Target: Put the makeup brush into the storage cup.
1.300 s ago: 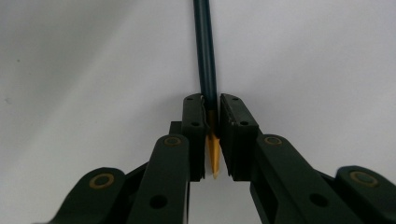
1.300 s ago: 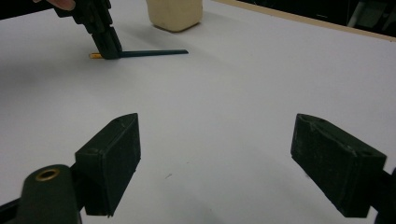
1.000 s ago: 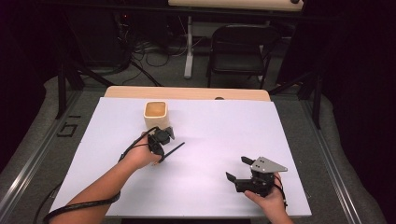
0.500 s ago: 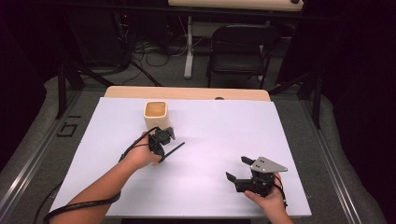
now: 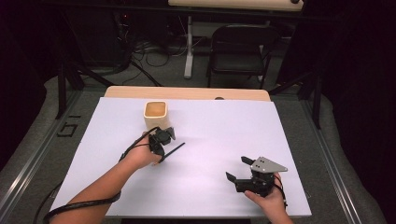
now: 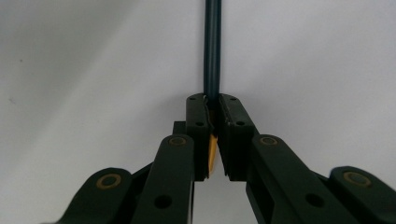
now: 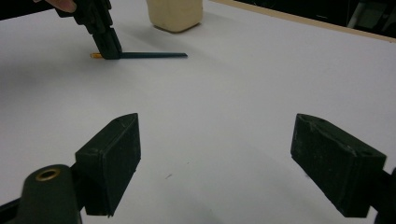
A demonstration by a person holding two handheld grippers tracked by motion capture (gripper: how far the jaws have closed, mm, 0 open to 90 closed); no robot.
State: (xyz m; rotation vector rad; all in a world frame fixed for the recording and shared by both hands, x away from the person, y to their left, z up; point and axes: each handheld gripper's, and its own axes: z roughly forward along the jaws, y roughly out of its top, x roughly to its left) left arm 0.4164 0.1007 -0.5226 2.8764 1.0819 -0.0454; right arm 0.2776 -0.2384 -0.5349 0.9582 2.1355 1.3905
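While the left claw [image 5: 164, 148] clamps a slim dark pencil [image 5: 173, 150] near its yellow-tipped end, the pencil lies low and nearly level over the white surface [image 5: 224, 135], its long shaft pointing away from the hand toward the middle of the sheet. Seen from the left gripper view, the shaft [image 6: 212, 51] runs straight out between the two closed pads, with a sliver of yellow [image 6: 213, 151] showing behind them. Whether the far tip touches the sheet cannot be told from these angles. Just beyond the left claw, close to the far edge of the sheet, stands a cream-coloured cup [image 5: 155, 115], upright and squarish with rounded corners. Its inside looks tan-brown from above; what that is, contents or the cup's own lining, the high view does not make clear. The pencil is outside the cup, just in front of it and apart from it. The right gripper view catches the same group from low down: the cup [image 7: 176, 15] at the top edge, the left claw [image 7: 108, 45] in front of it, the pencil [image 7: 152, 55] stretched to one side. Well apart, at the near right of the surface, the right claw [image 5: 237, 169] rests in the person's hand with its jaws spread wide and nothing between them, pointing toward the left claw.
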